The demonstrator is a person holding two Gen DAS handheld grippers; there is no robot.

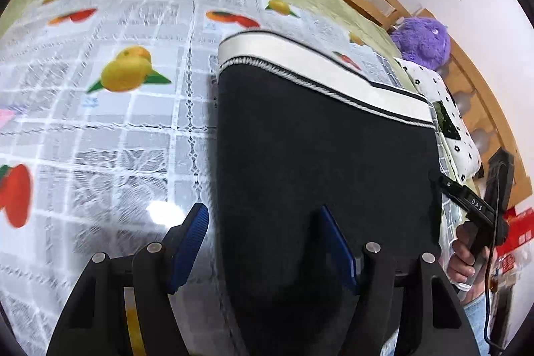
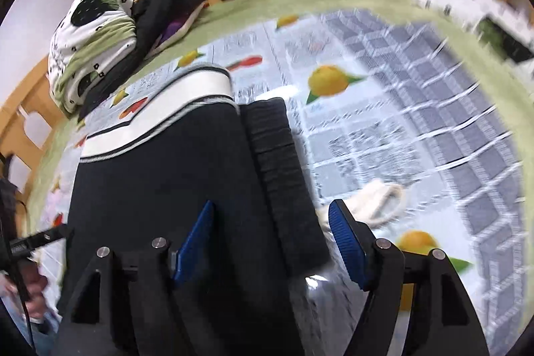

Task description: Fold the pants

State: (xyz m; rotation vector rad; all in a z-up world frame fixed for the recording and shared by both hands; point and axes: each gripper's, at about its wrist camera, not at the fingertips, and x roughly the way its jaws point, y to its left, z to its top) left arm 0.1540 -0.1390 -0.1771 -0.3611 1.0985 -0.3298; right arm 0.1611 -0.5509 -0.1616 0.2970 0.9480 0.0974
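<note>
Both sets of fingers stand wide apart, gripping nothing. Left gripper point(image 1: 263, 242) straddles one edge of the dark navy knit pants point(image 1: 320, 155), right gripper point(image 2: 272, 239) the ribbed edge. Soft, light, floppy; I'd pinch the corners. White waistband point(image 1: 300, 55) lies beyond, on glossy fruit-print tablecloth point(image 1: 100, 122).

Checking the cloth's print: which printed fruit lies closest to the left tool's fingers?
The red fruit at the picture's left edge; the yellow pair and other fruits are printed farther up the tablecloth.
</note>
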